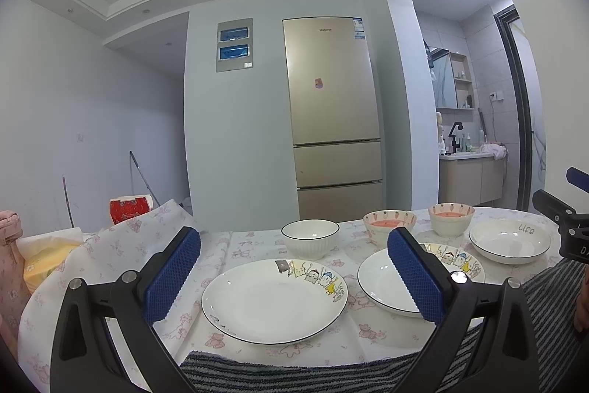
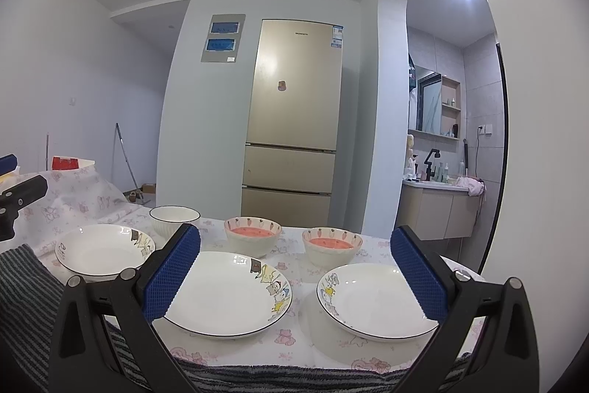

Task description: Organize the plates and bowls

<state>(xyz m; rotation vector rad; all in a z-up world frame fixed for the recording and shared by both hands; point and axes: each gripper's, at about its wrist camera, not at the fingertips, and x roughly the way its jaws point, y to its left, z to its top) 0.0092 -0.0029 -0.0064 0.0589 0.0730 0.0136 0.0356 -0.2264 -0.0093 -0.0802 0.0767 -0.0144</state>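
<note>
Your left gripper [image 1: 294,267]: jaws wide apart, nothing between pads, hovering over near edge of table [image 1: 257,242]. Your right gripper [image 2: 296,267]: same, spread wide, holding nothing.

Three cartoon-print plates in near row: left plate [image 1: 274,301], middle plate [image 2: 228,293], right plate [image 2: 371,297], each apart from the next. Behind them: white ribbed bowl [image 1: 310,238], then two carrot-rim bowls with pink insides [image 2: 253,235] [image 2: 331,245]. Striped cloth [image 2: 279,374] along near edge. Gold fridge [image 1: 331,113] behind table.
</note>
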